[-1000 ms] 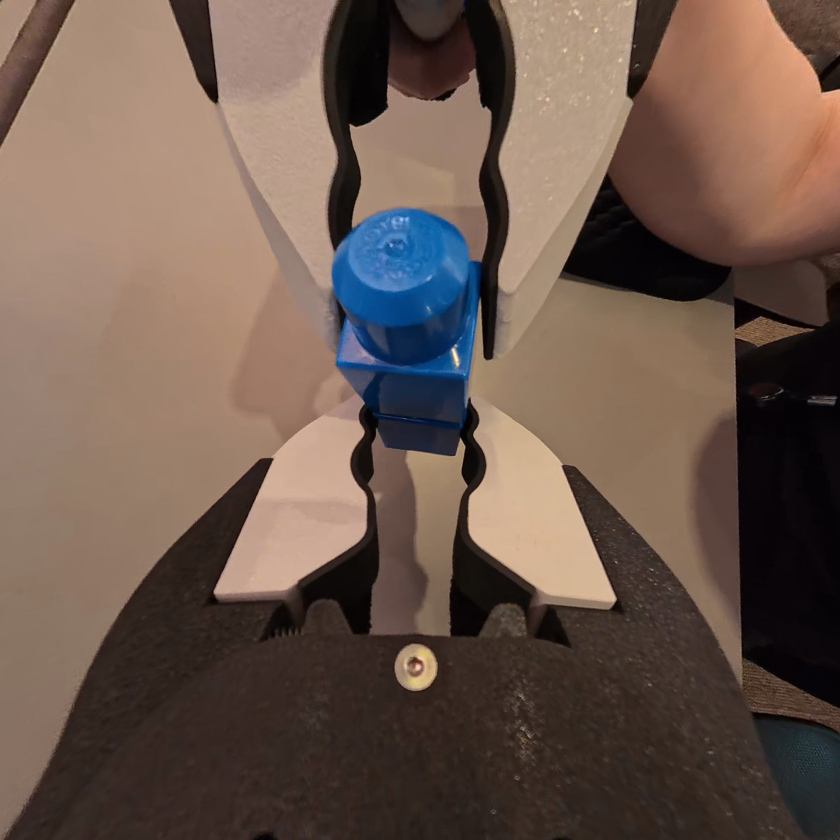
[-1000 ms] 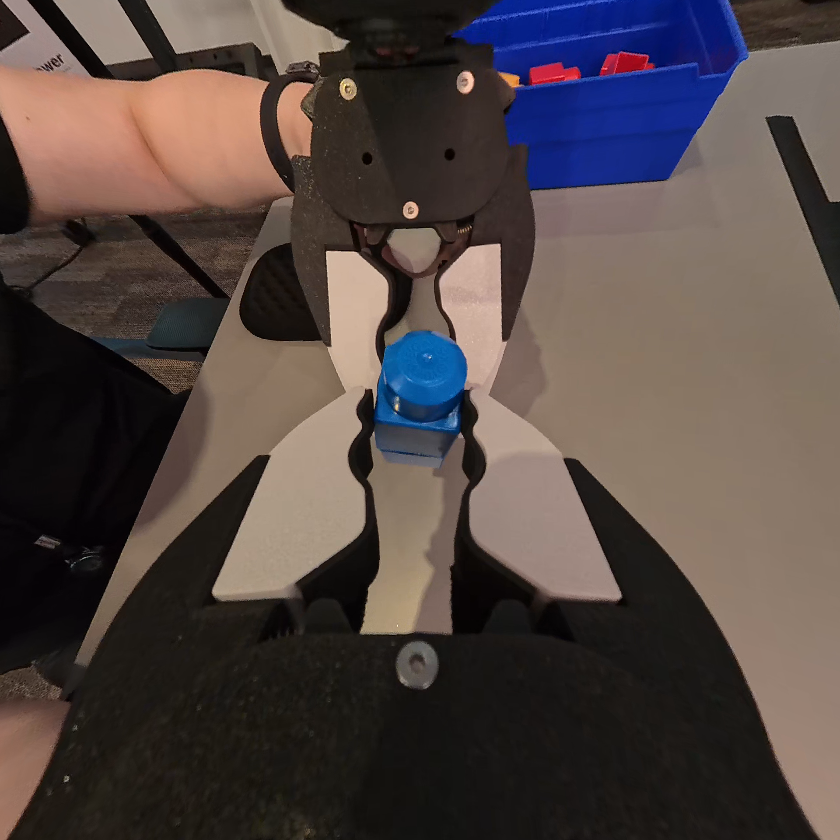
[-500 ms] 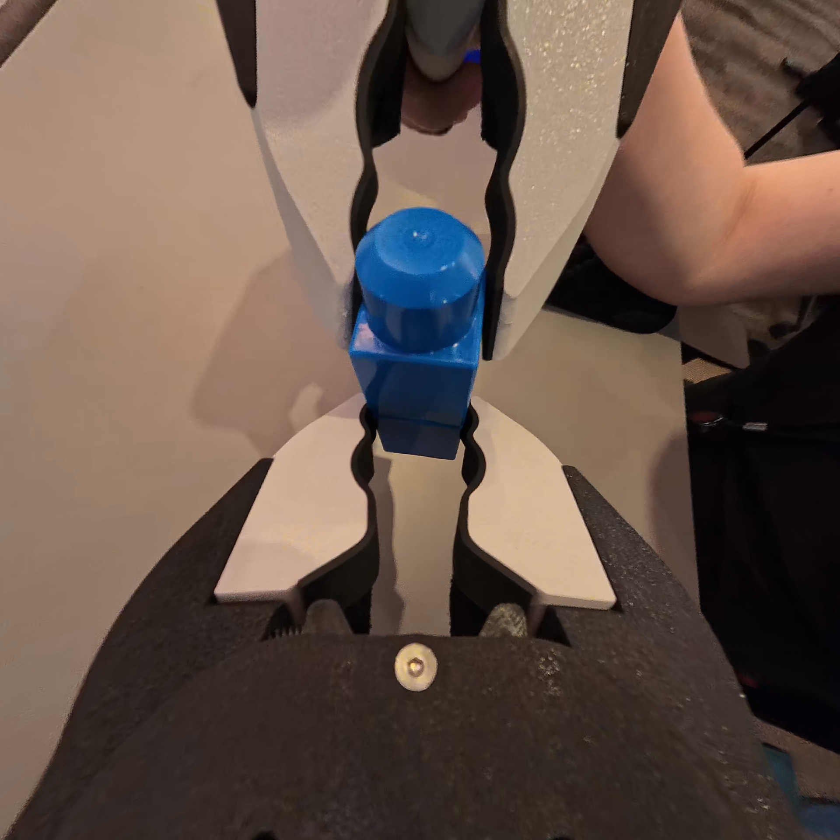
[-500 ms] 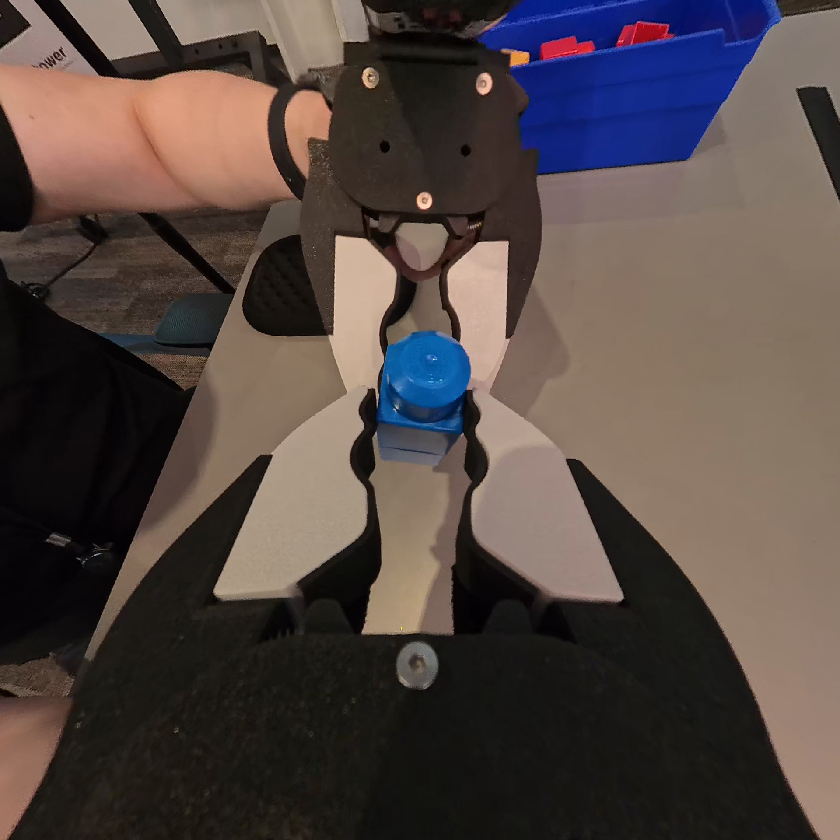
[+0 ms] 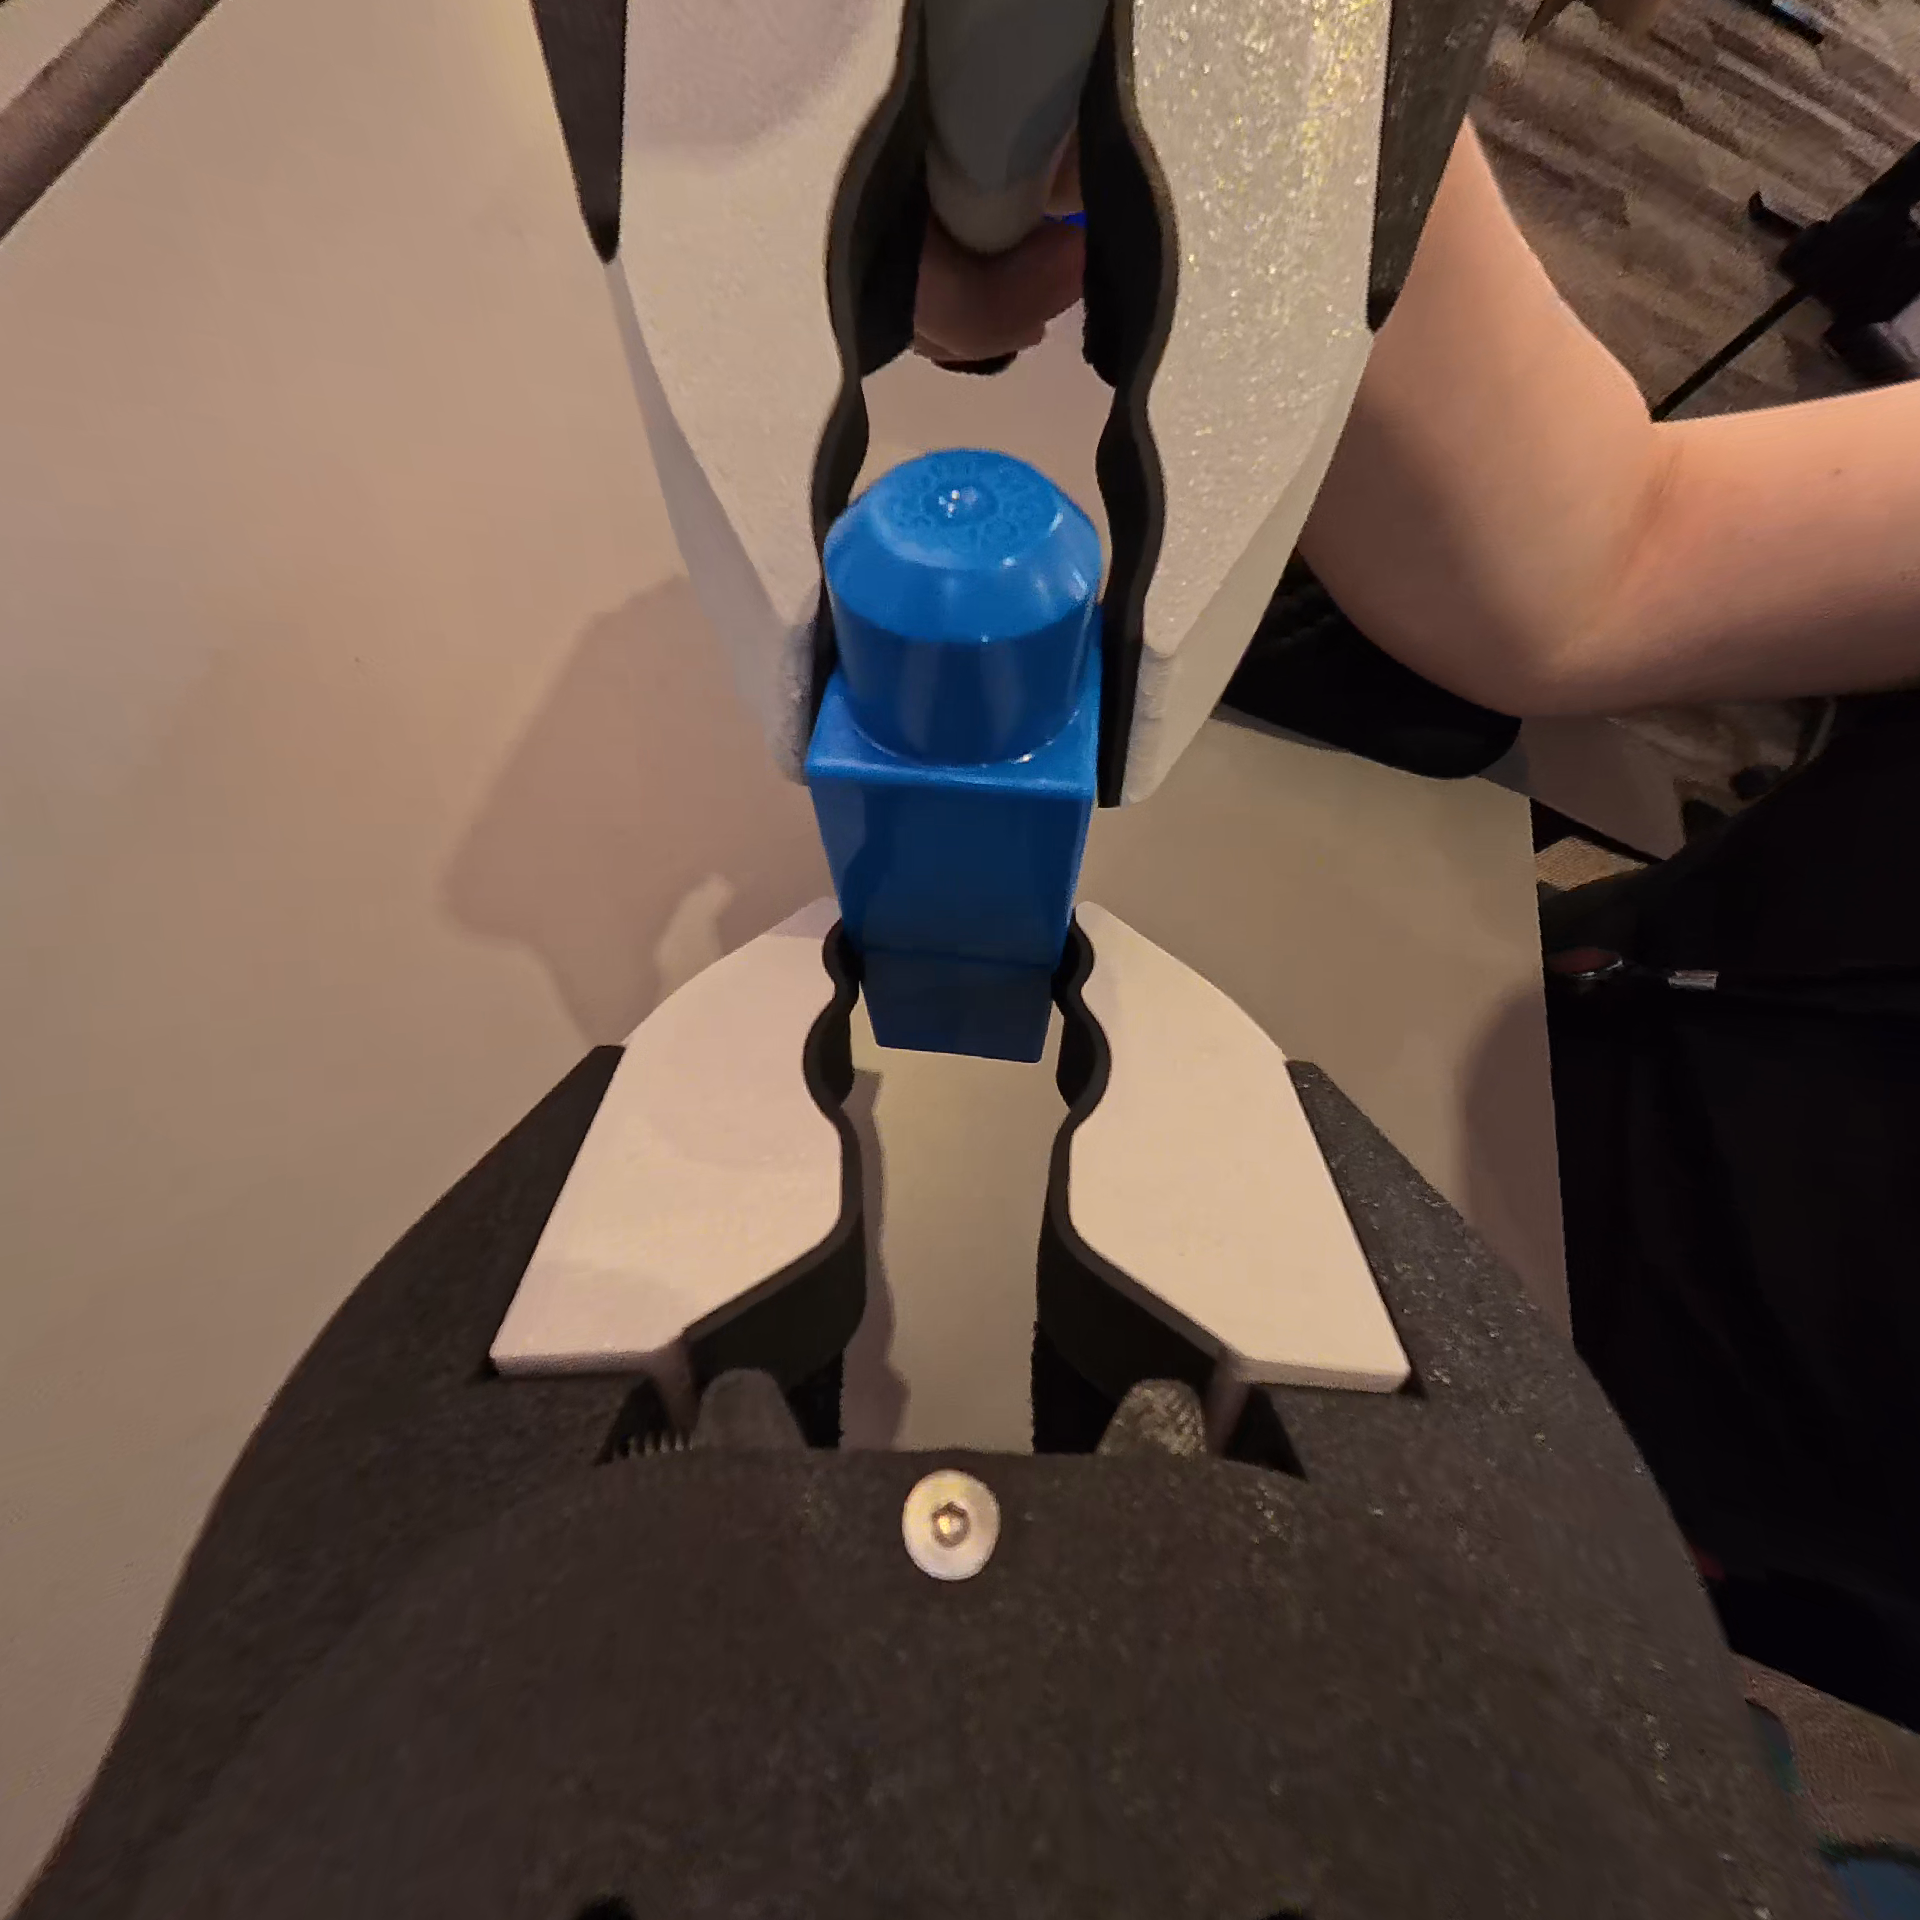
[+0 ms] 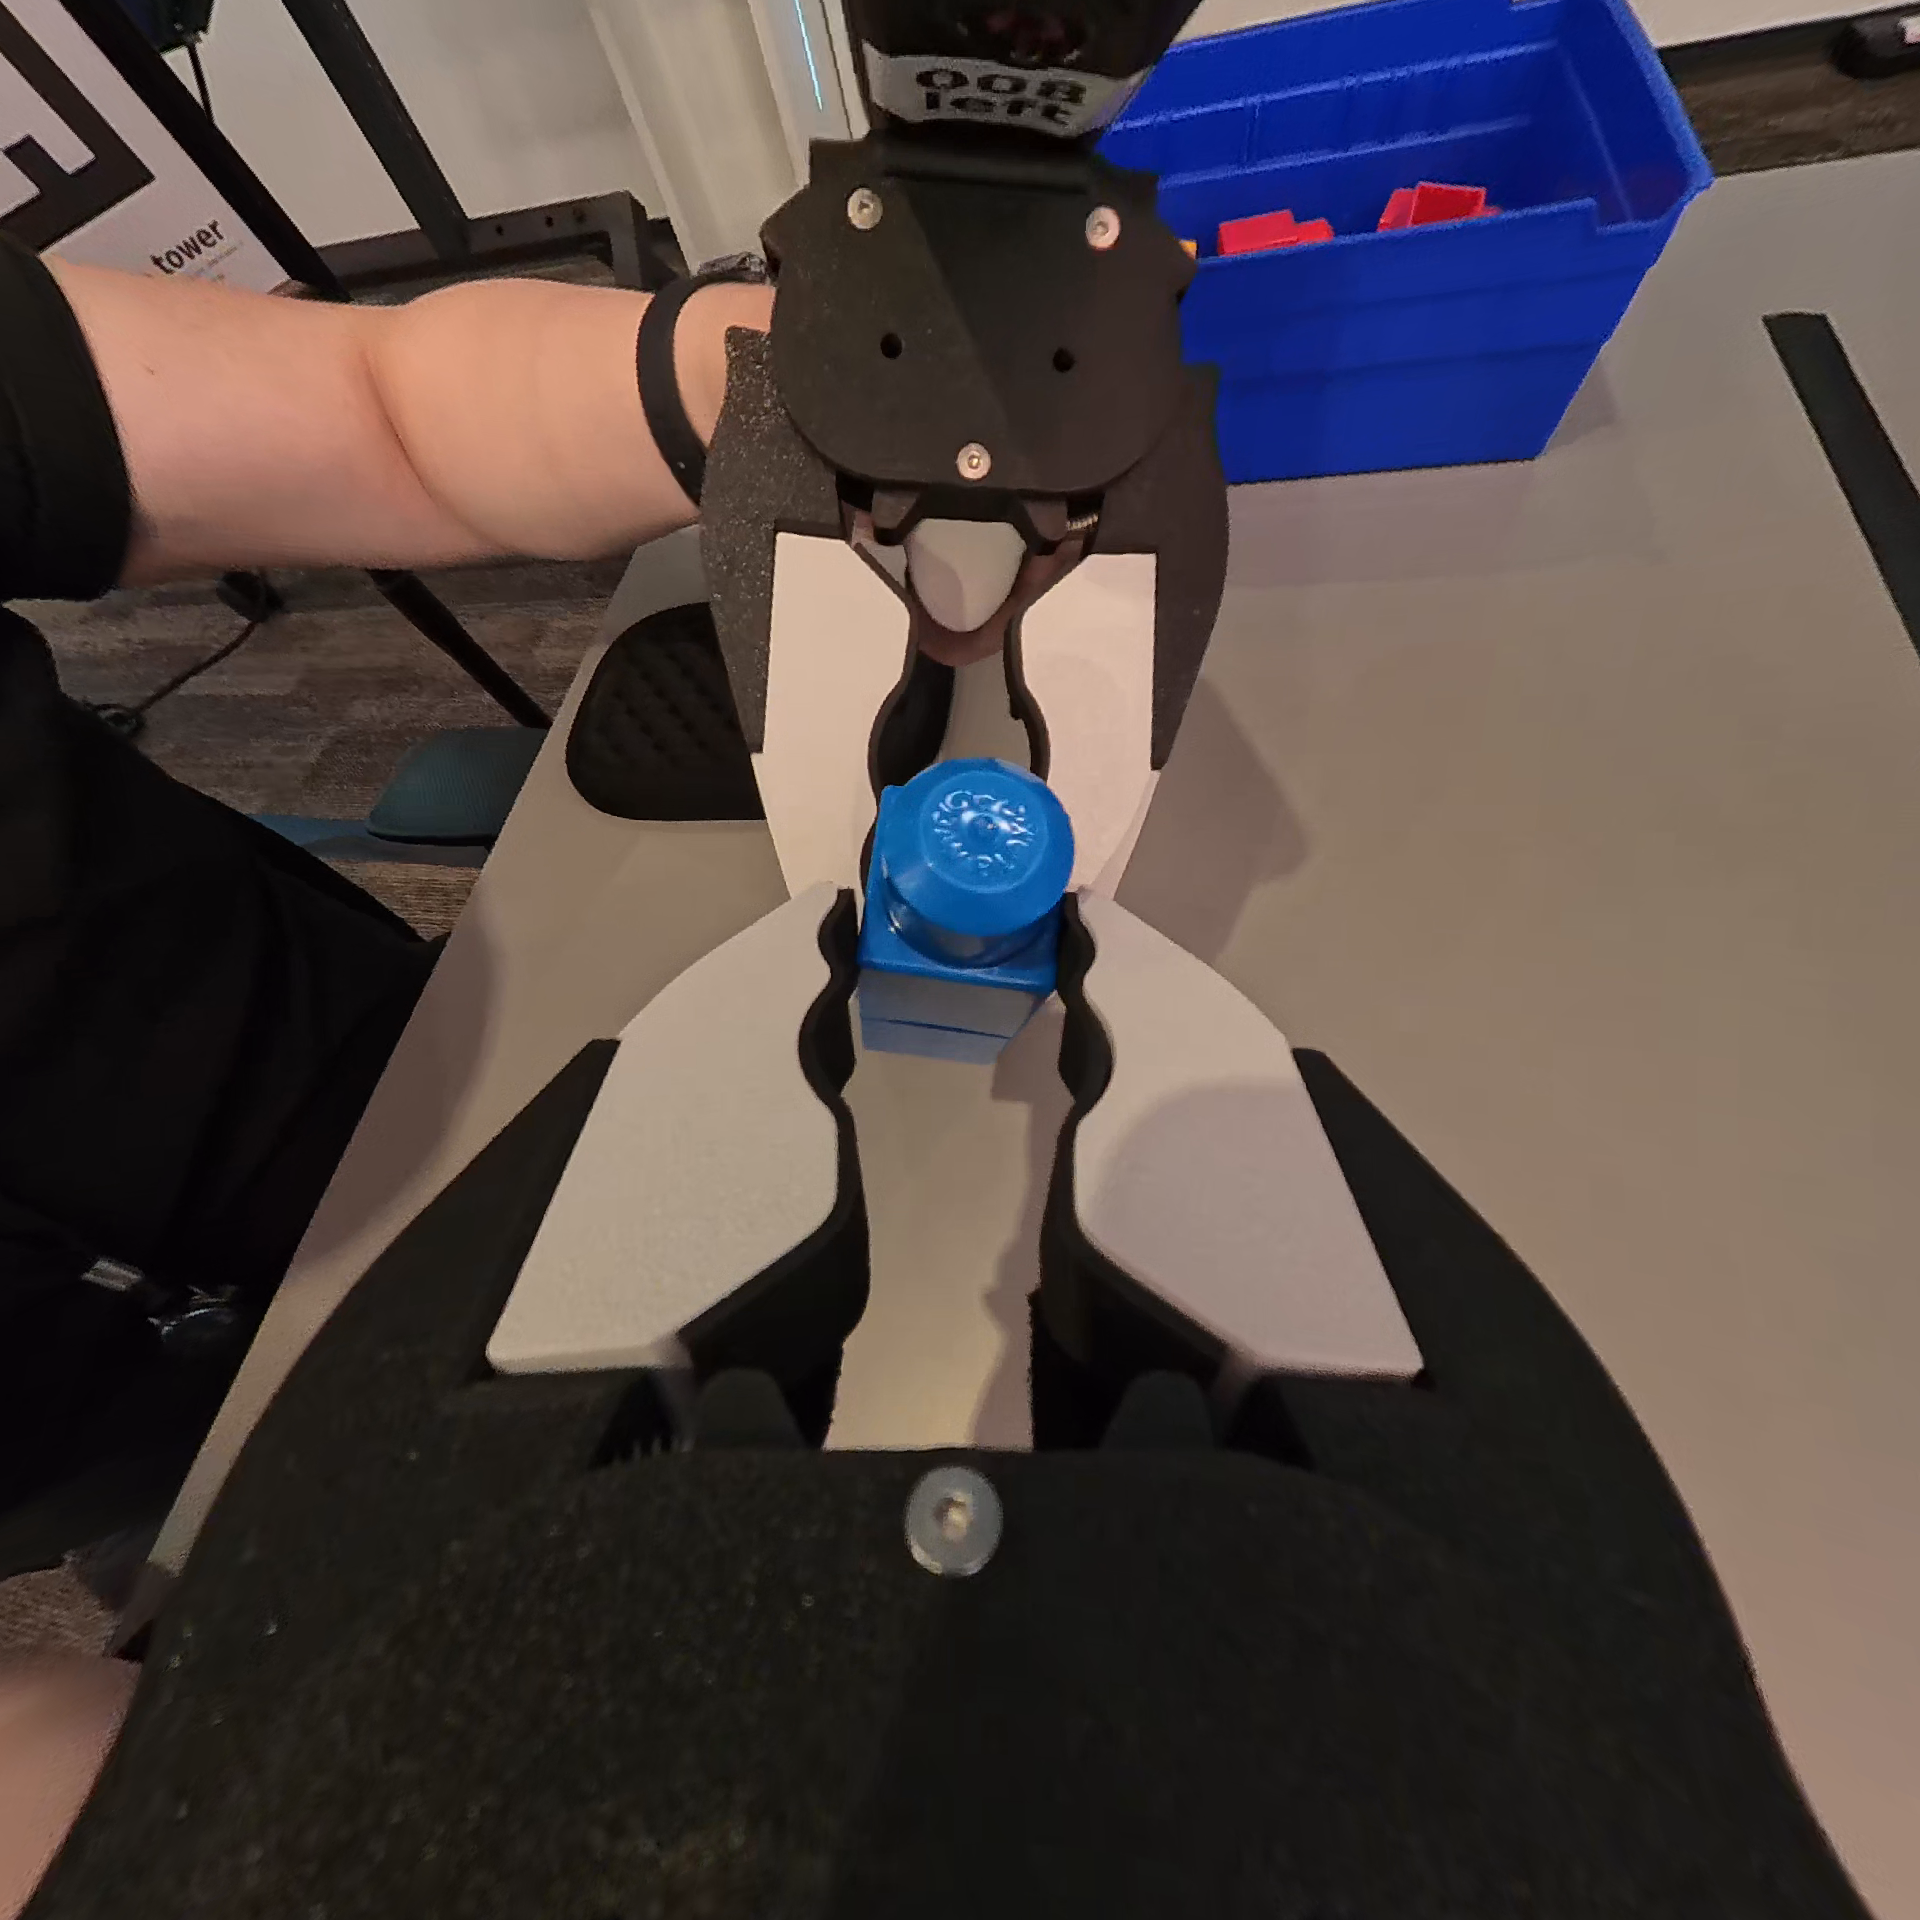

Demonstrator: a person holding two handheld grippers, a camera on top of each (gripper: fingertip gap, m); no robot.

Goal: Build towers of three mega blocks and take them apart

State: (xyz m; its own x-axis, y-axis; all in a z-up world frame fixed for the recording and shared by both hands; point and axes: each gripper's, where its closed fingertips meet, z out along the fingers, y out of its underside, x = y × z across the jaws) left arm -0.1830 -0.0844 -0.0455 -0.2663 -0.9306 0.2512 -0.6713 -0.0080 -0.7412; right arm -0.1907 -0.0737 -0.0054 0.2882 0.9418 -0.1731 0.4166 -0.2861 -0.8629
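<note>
Left wrist view shows your left gripper (image 5: pixel 956 977) pinching the lower block (image 5: pixel 956 1003) at the centre of the frame, while the right gripper (image 5: pixel 956 717), coming down from the top edge, is pressed on the upper block (image 5: pixel 951 831). In the right wrist view the same stack sits at the centre, above the table (image 6: pixel 1507 831). Your right gripper (image 6: pixel 956 956) clamps the top block there, and the left gripper (image 6: pixel 966 831) reaches in from the top of the frame.

I think you are at the joint between two blocks, either pressing them together or pulling them apart. I cannot tell which of the two, because the seam looks closed. If you are separating, the next move needs a straight pull along the stack axis, with both grips kept firm so that no block twists out. If you are building, a third block is still missing and you must fetch one.

Count: two blue blocks are visible in the stack, and I cannot exclude a third one hidden between the fingers. Two grippers, both closed on it. One blue bin (image 6: pixel 1403 312) stands in the upper right of the right wrist view, with at least two red blocks (image 6: pixel 1273 231) inside. Two forearms are seen, one in each view.
</note>
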